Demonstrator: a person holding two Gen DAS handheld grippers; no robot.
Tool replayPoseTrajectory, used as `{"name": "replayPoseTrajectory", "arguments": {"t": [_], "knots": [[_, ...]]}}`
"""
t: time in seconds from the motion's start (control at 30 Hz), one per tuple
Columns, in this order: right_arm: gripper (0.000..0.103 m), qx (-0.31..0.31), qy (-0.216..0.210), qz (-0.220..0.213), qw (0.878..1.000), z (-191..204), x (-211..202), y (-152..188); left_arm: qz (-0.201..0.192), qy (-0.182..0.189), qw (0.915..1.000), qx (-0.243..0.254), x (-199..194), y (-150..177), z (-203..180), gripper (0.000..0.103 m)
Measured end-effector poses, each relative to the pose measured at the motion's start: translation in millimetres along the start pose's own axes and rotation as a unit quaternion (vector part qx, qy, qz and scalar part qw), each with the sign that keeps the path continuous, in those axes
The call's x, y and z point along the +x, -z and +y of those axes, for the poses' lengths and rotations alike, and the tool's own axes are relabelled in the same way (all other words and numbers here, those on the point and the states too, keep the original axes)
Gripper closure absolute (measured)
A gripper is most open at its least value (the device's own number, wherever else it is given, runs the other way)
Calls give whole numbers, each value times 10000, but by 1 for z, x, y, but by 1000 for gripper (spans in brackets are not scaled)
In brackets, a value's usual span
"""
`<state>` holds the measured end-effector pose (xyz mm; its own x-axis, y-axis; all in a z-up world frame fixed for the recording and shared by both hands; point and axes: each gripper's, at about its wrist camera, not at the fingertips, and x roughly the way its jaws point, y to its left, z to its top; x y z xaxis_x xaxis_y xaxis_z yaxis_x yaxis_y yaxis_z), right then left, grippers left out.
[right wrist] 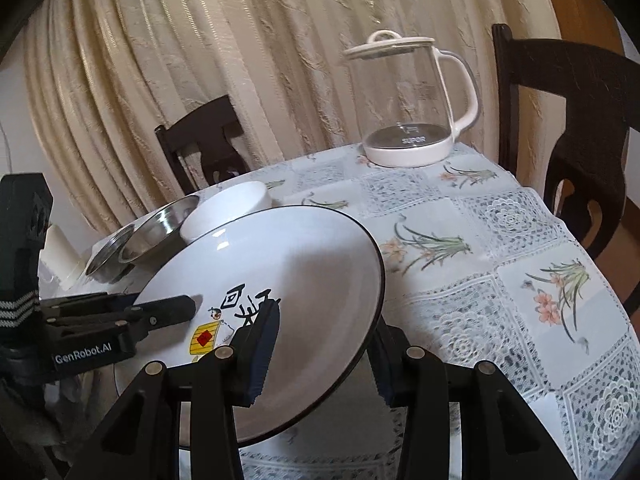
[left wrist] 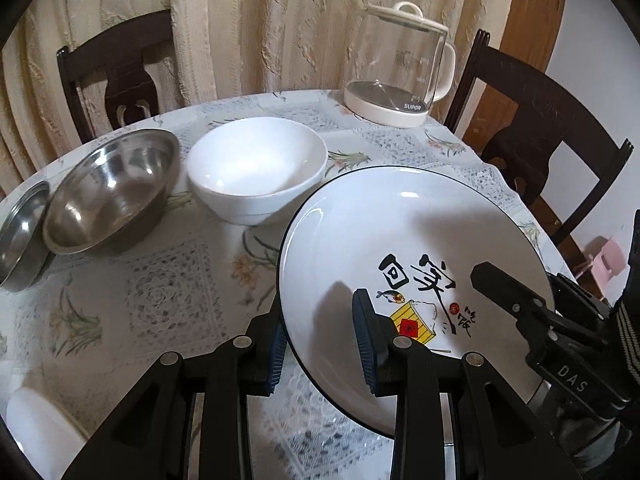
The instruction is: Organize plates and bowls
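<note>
Both tools grip one printed plate [left wrist: 400, 240] — left tool [left wrist: 320, 344] and right tool [right wrist: 320, 356] each clamped over its rim, plate tilted above the counter [right wrist: 520, 240]. Next, I judge, lower it gently beside the white bowl [left wrist: 256, 168] — evenly

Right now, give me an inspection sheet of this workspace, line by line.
Surface: round table under a floral lace-pattern cloth.
Job's things: painted plate with black rim, tilted, lifted at its near side; white bowl; steel bowl beside it; steel dish at the left edge.
Clutter: empty glass kettle on its white base; a white object, too cropped to name.
Grippers: left tool and right tool each straddle the plate's rim from opposite sides, jaws partly spread, grip uncertain.
Cables: nothing seen.
Surroundings: cream curtain, dark wooden chairs.
</note>
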<state>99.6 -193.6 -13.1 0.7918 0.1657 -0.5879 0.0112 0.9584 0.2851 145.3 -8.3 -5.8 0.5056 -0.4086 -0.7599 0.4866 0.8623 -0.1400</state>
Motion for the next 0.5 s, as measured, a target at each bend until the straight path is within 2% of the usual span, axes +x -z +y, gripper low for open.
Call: {"name": "replayPoseTrajectory", "arguments": {"t": [0.5], "knots": [[58,-29,-526,-5,9986,41,-19,12,-379,-191,9984,-371,-58,32,29,71]]}}
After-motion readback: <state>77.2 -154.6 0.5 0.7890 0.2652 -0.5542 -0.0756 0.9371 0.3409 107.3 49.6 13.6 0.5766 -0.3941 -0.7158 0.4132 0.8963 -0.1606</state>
